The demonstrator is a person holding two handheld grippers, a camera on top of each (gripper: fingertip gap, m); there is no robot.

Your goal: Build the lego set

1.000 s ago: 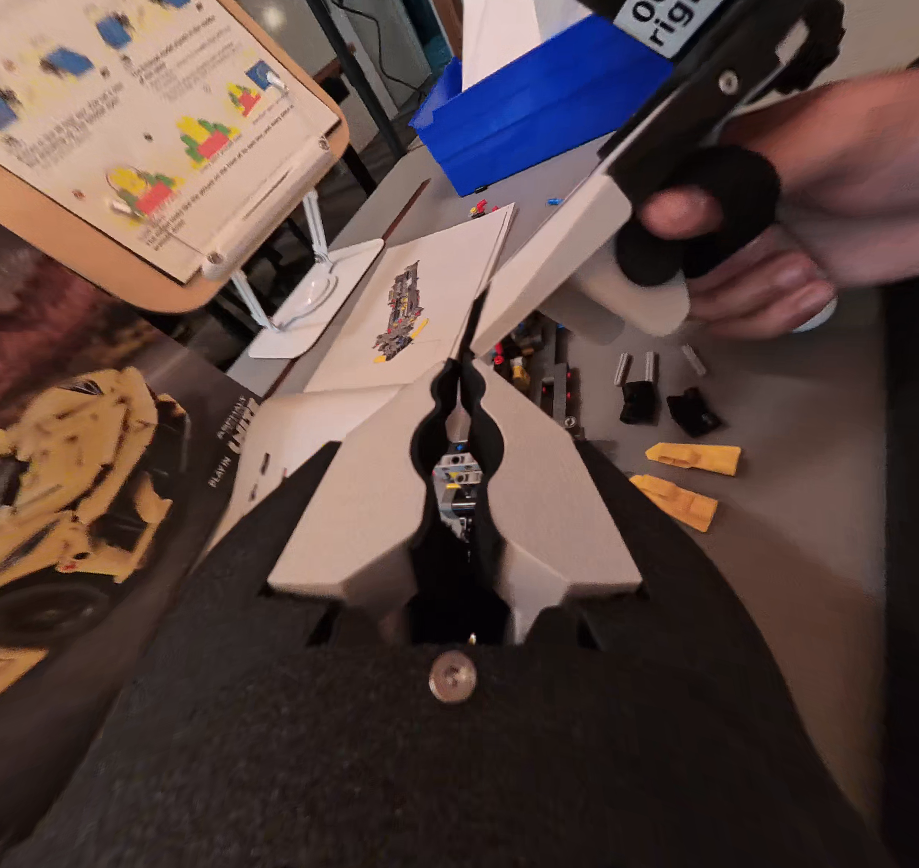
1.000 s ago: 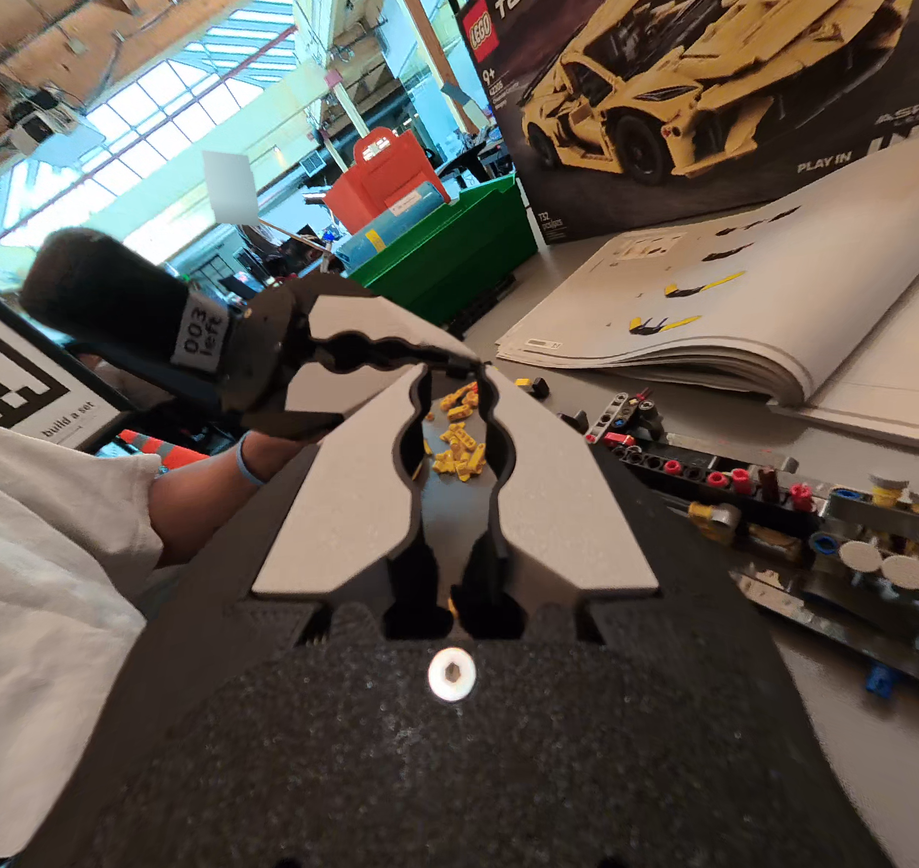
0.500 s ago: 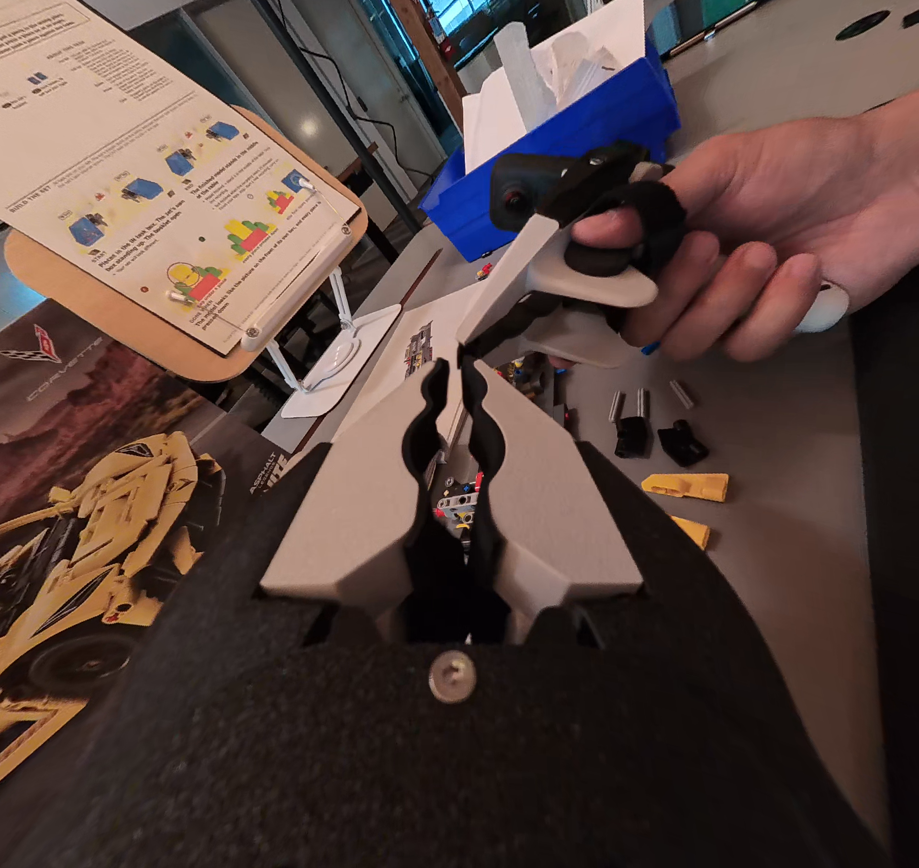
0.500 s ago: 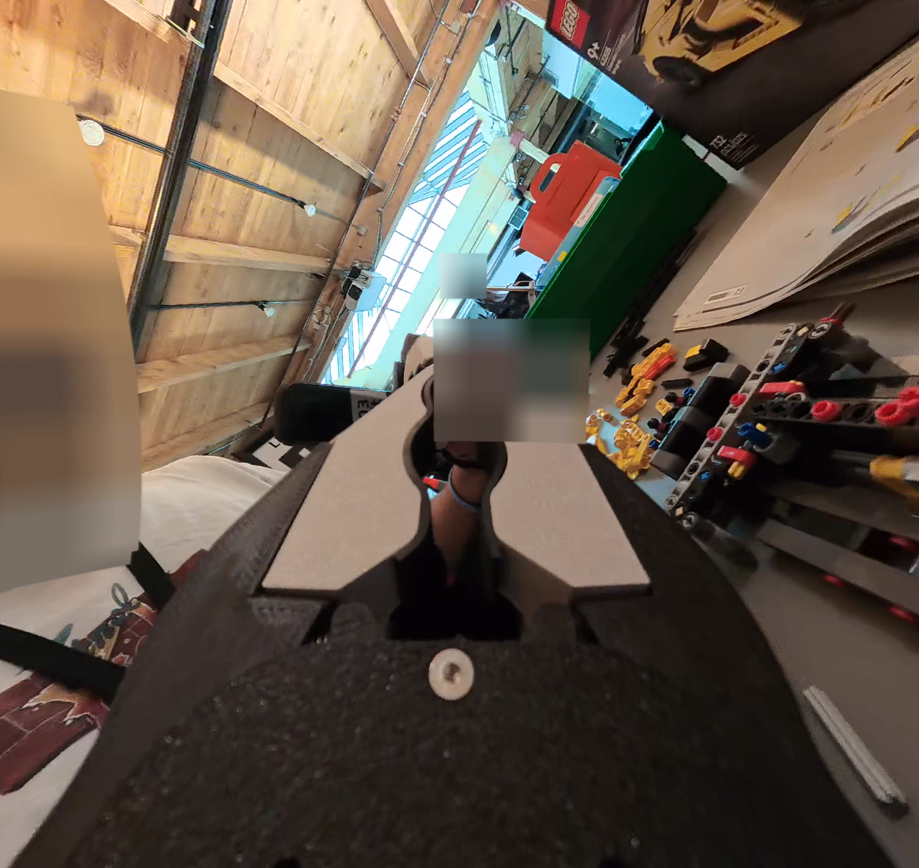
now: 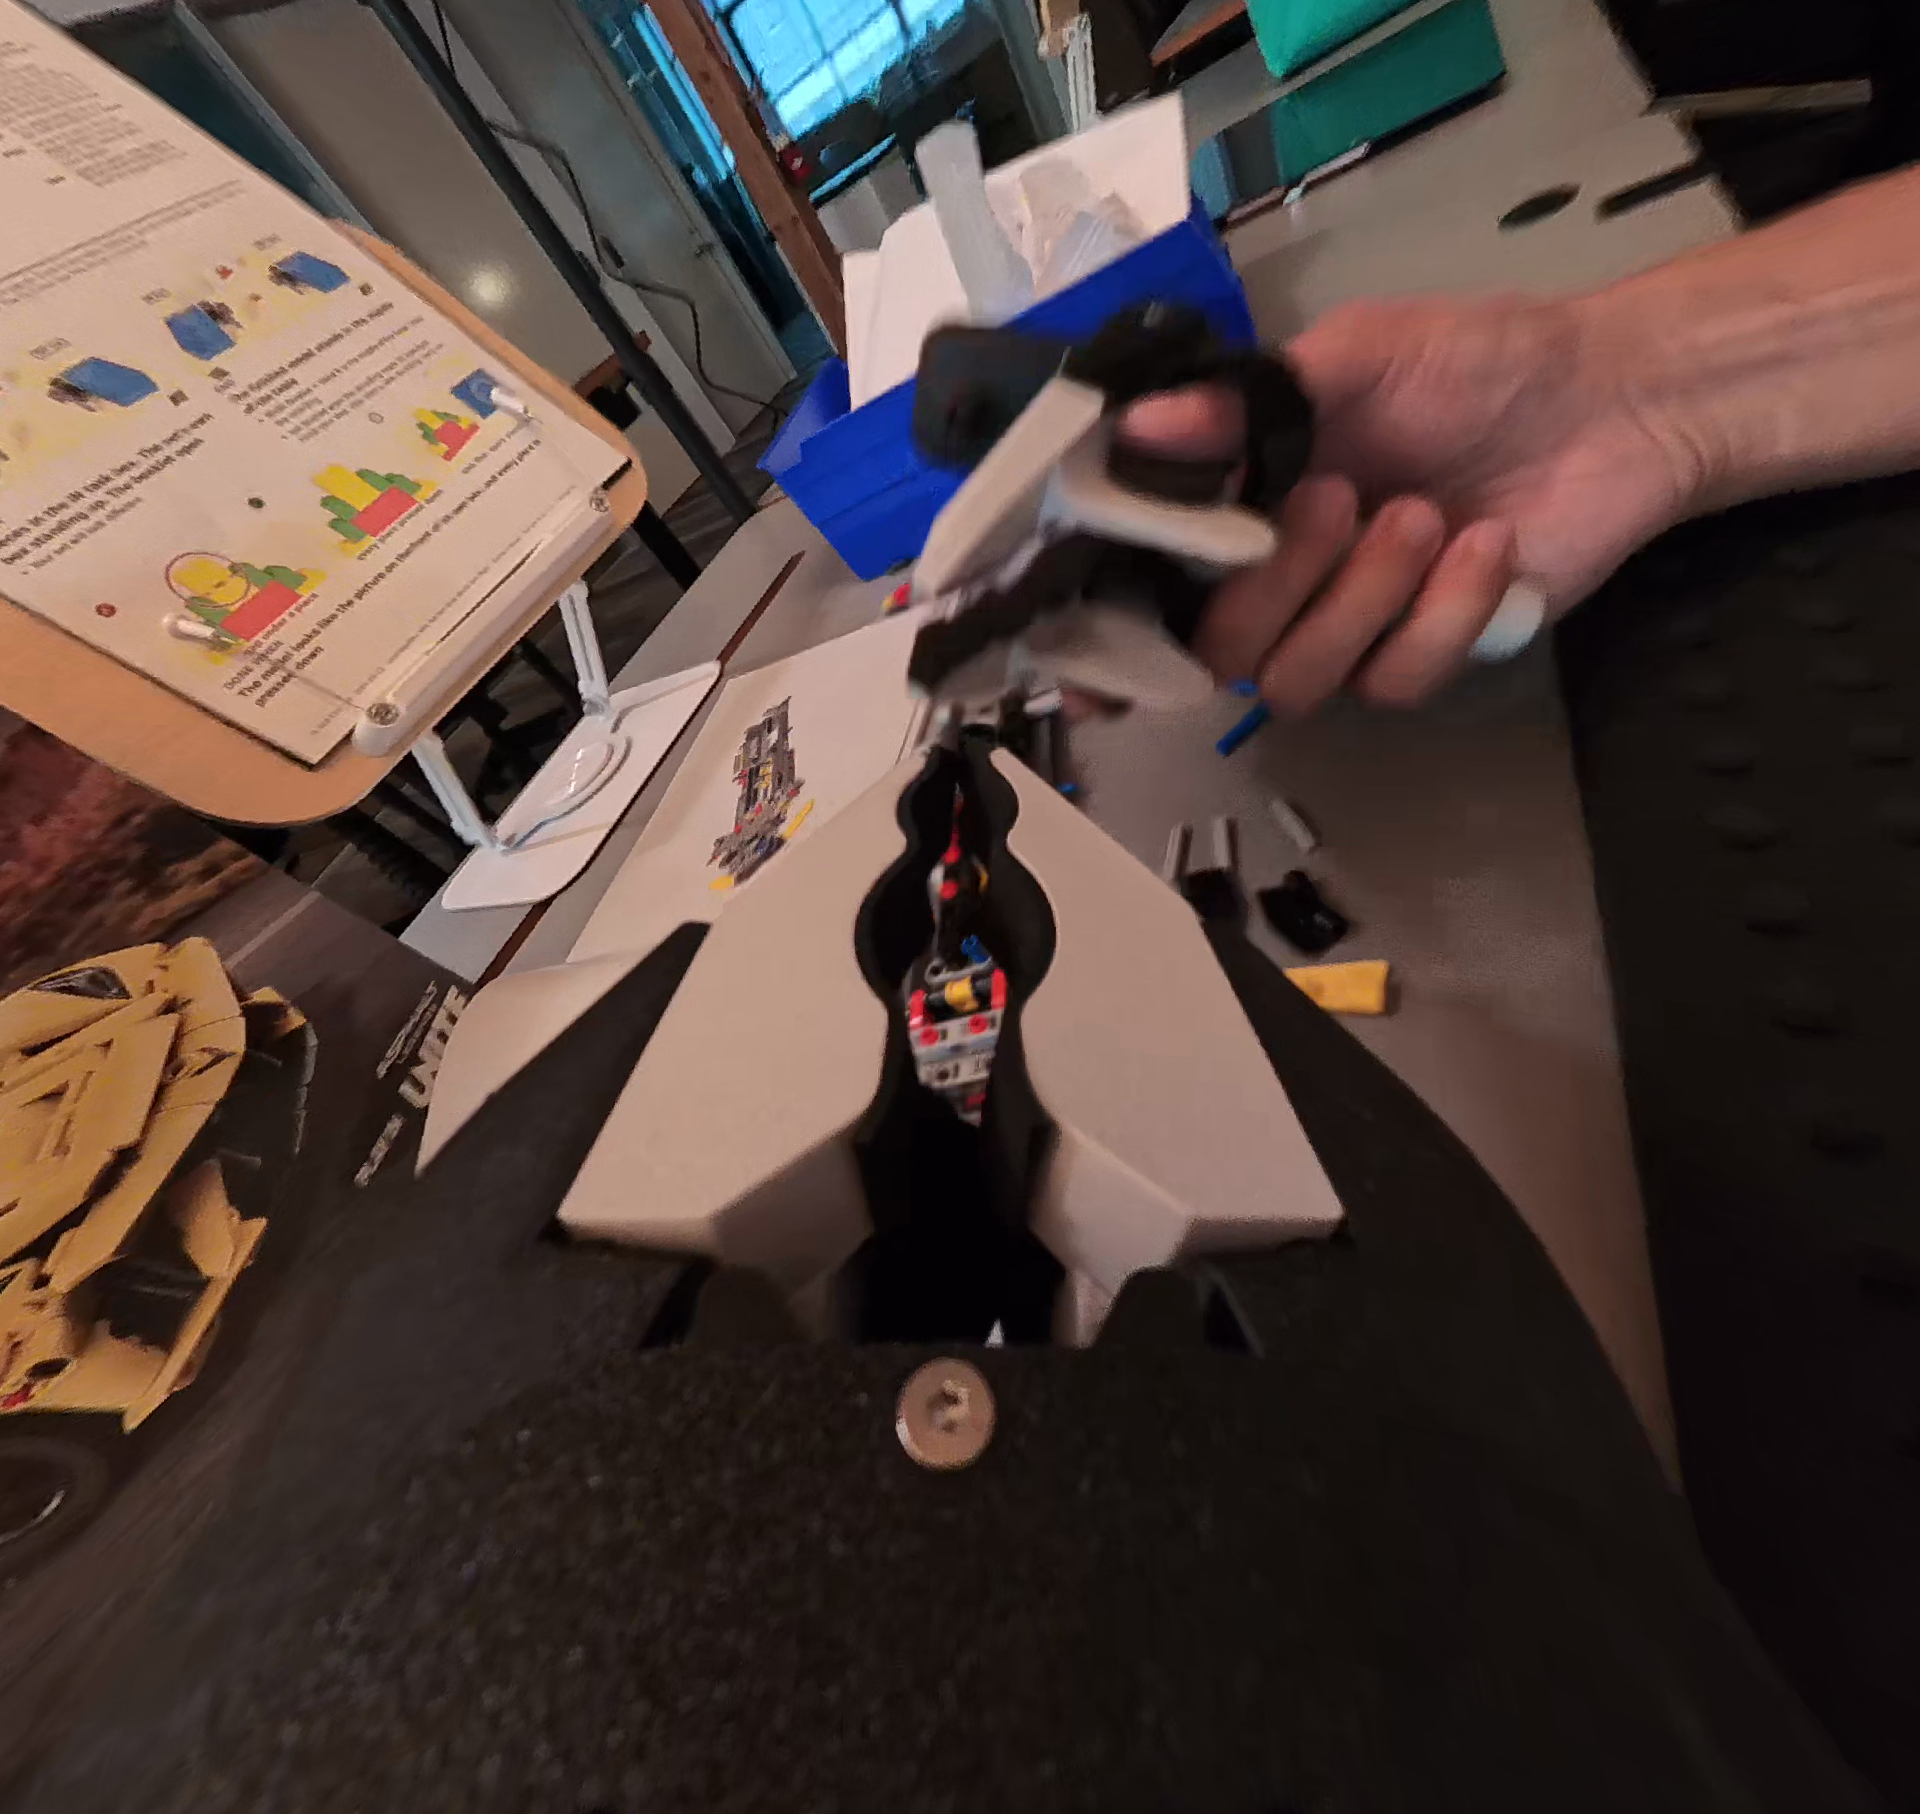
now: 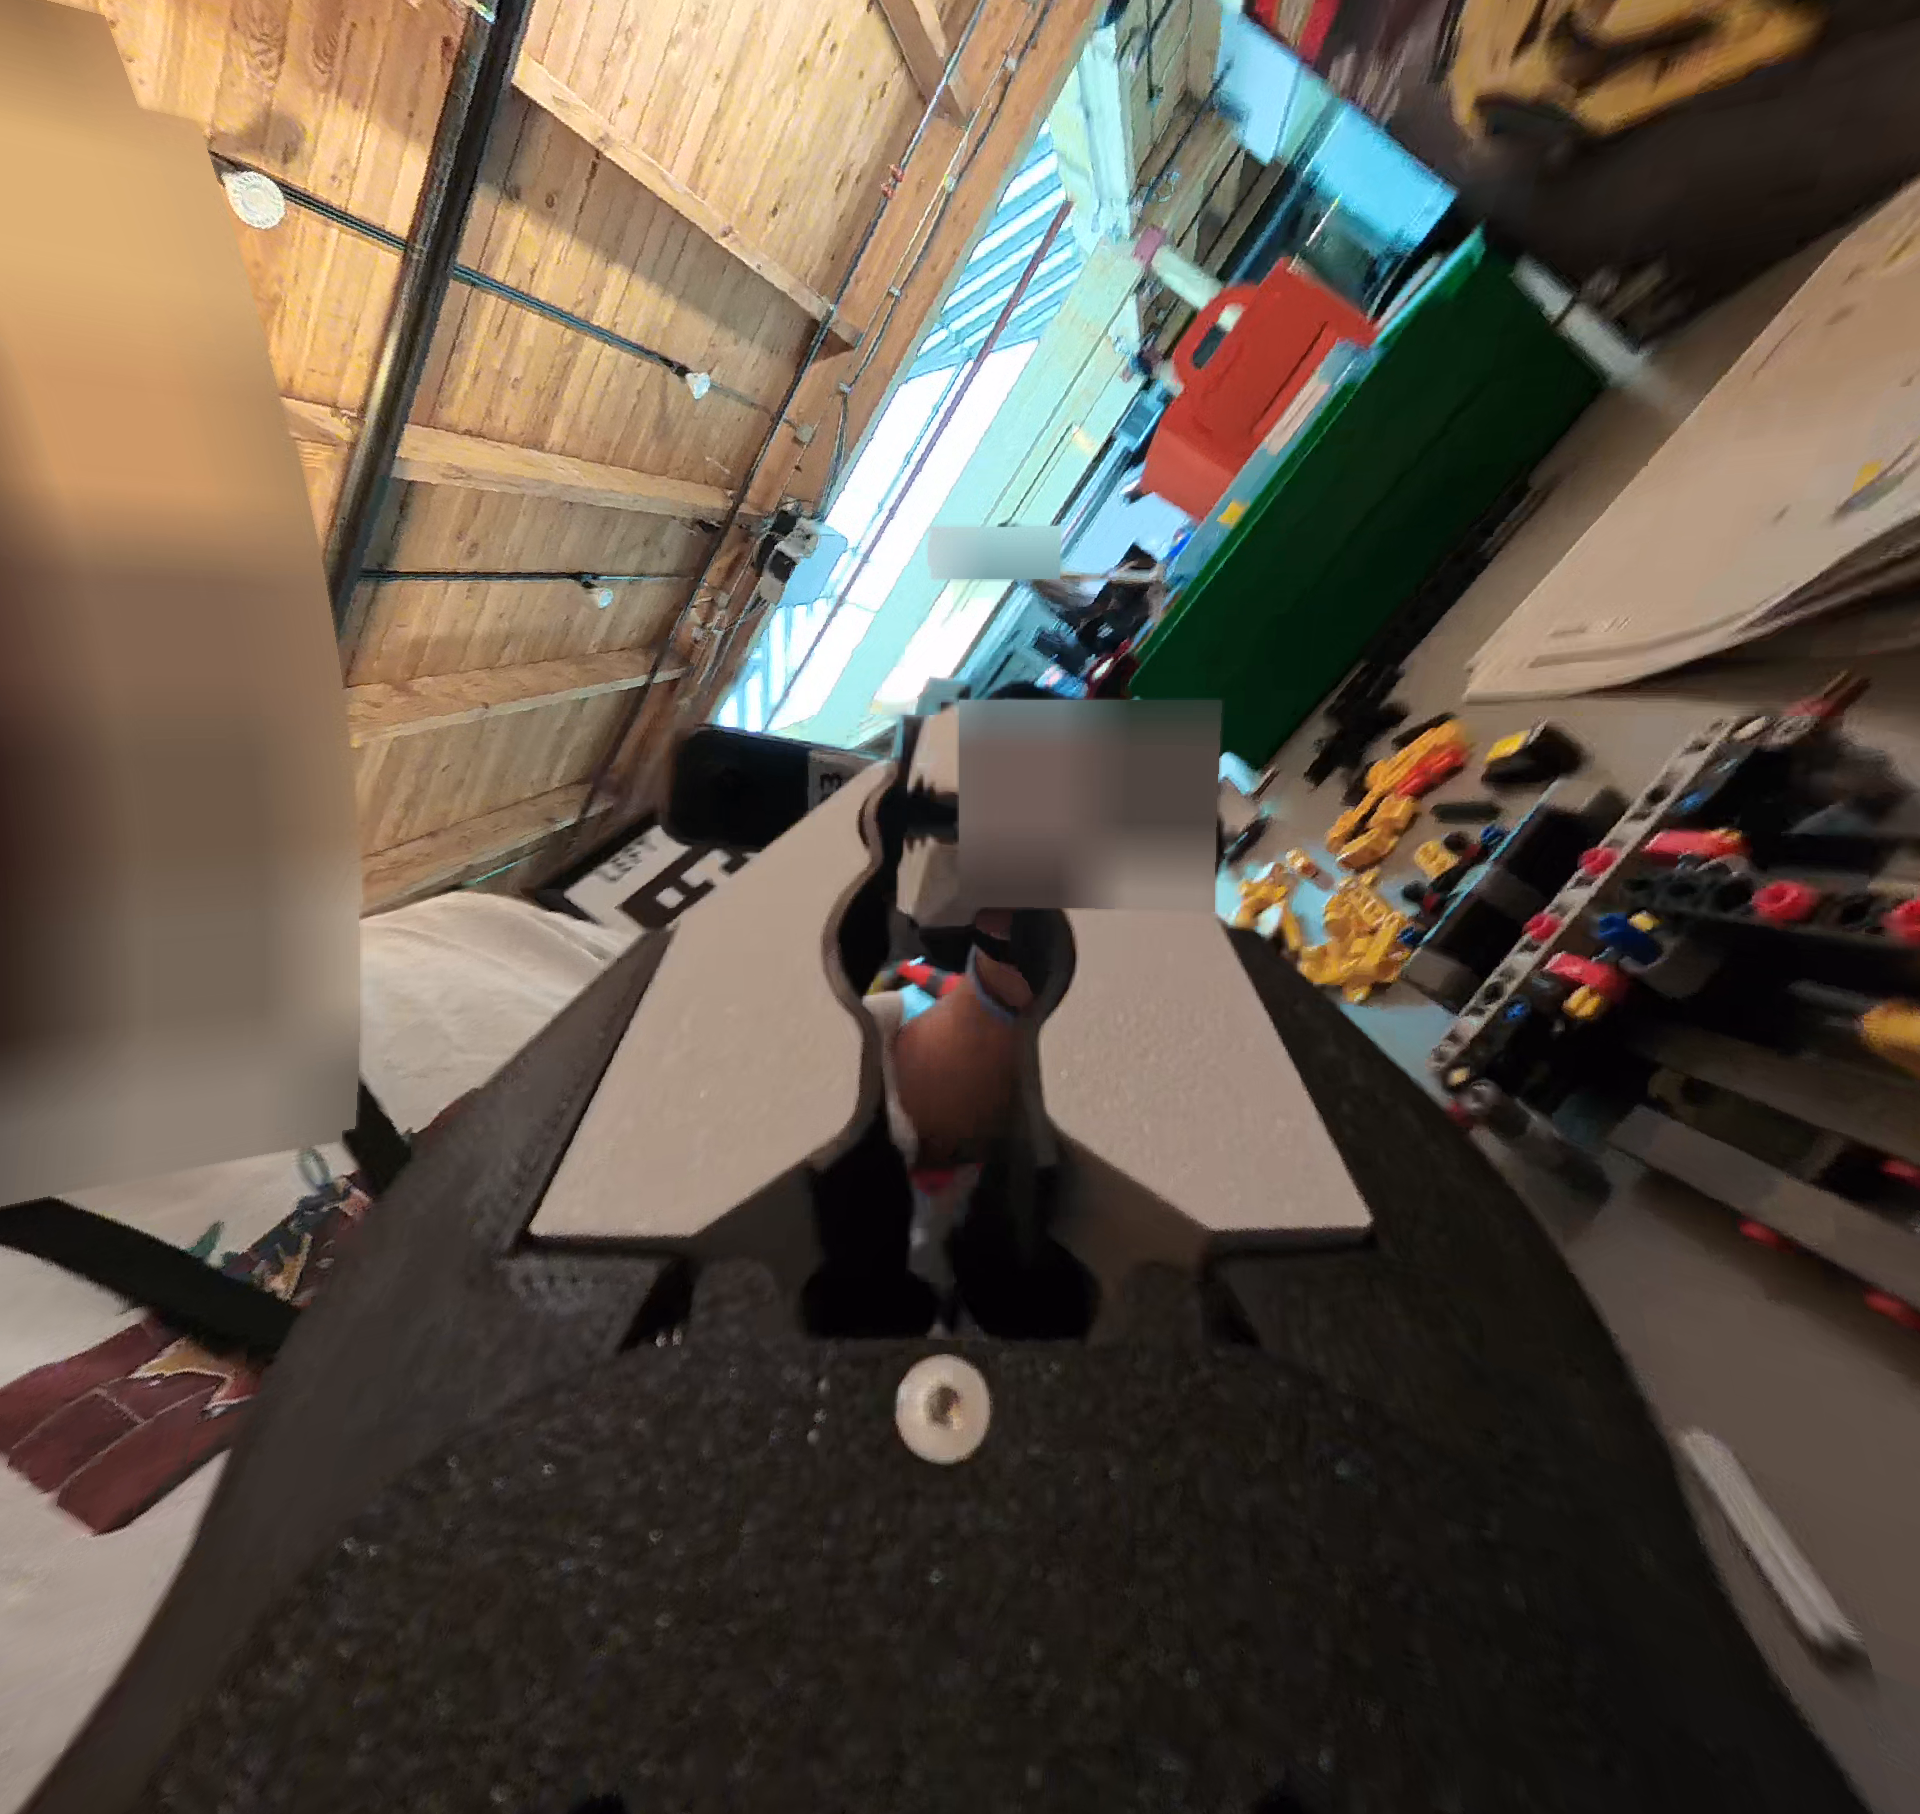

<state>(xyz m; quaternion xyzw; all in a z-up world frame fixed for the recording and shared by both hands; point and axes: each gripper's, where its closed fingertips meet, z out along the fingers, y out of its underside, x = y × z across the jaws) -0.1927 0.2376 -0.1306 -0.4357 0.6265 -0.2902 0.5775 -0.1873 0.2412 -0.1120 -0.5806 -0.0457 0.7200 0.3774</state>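
left wrist view: left claw (image 5: 961, 777) nearly pressed together above the lego chassis (image 5: 956, 1016); right claw (image 5: 961, 637) looks pressed together.

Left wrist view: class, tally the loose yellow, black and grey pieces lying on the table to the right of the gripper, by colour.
Yellow wedge: 1
Black pieces: 2
Grey pins: 3
Total: 6
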